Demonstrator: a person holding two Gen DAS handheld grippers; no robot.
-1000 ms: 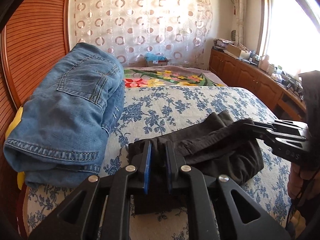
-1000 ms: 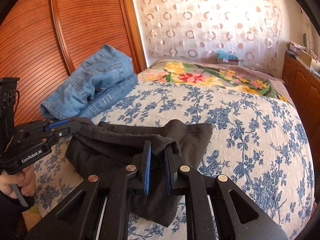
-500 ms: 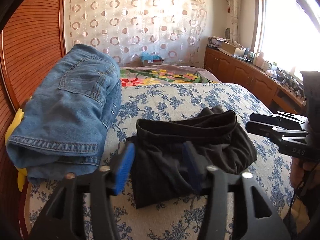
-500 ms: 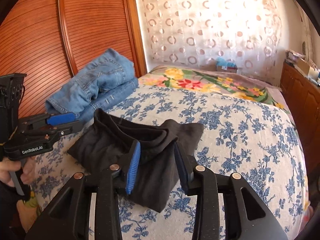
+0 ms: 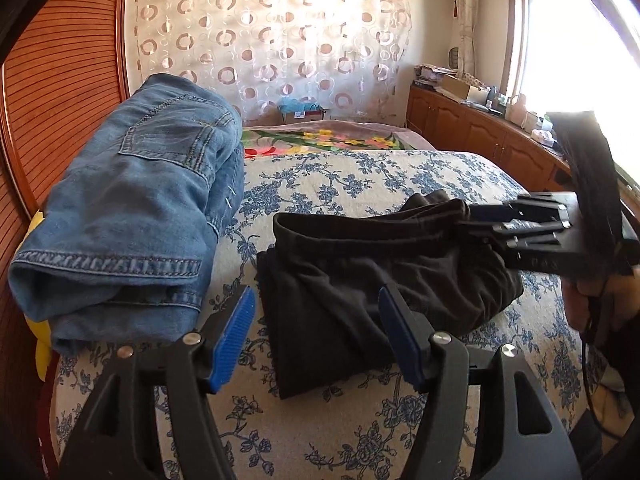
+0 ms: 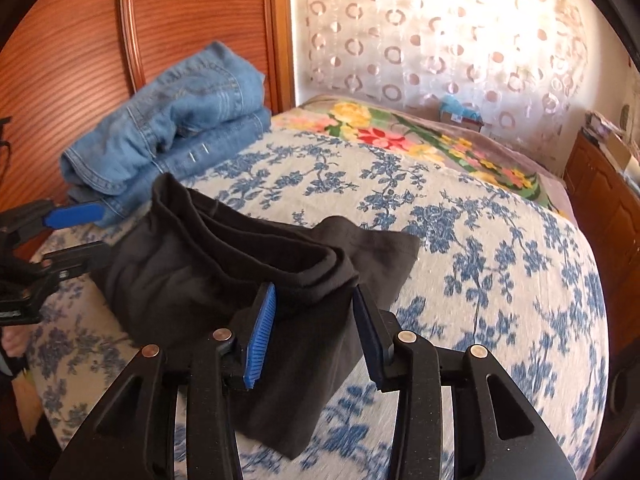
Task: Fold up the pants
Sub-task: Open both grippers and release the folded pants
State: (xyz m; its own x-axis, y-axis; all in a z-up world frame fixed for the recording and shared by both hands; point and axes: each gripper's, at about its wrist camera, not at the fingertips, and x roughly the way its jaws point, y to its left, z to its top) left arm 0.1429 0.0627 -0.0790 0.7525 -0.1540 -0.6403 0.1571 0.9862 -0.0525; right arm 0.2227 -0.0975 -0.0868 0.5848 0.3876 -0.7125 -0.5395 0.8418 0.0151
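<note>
Black pants lie folded in a soft heap on the bed, waistband standing up along the far side. My left gripper hovers at their near left corner; its jaws are opening and the blue pads stand apart from the cloth. In the right wrist view, the right gripper straddles the right end of the pants; cloth lies between its pads, which do not press it. Each gripper shows in the other's view: the right gripper at the waistband's end, the left gripper at the left edge.
Folded blue jeans rest against the wooden headboard, just left of the pants. The bed has a blue floral cover and a bright flowered blanket at its far end. Wooden cabinets run along the right wall.
Both grippers were shut on the black waistband and have opened. The pants dropped from the pads and settled as a folded heap on the bed.
</note>
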